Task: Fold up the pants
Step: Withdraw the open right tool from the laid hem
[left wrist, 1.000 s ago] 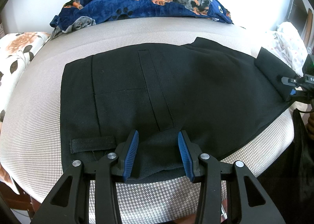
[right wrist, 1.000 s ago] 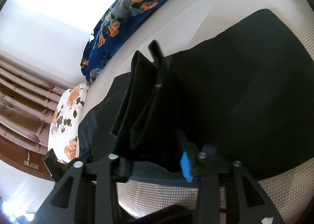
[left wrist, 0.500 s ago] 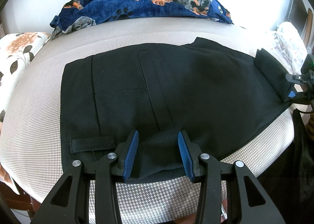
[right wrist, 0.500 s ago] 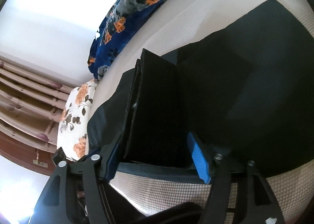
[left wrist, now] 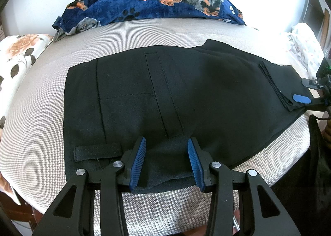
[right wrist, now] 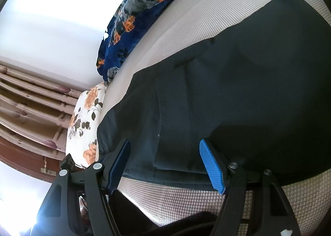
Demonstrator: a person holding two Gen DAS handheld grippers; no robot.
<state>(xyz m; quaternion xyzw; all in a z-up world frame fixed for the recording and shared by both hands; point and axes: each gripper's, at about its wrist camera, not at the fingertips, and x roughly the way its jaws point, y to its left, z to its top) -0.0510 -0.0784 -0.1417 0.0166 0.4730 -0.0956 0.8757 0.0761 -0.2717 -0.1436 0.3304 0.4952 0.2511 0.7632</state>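
Pants (left wrist: 186, 95) lay flat across the bed (left wrist: 37, 132), reaching toward its near edge. Behind them, along the far side, lay a blanket (left wrist: 157, 6); off the left end, a pillow (left wrist: 18, 53). Left hand-held gripper (left wrist: 166, 163) sat at the near hem, fabric between its fingers. Right hand-held gripper (right wrist: 165, 165) sat at the right end, straddling the folded-over leg (right wrist: 175, 132) lying atop the pants.
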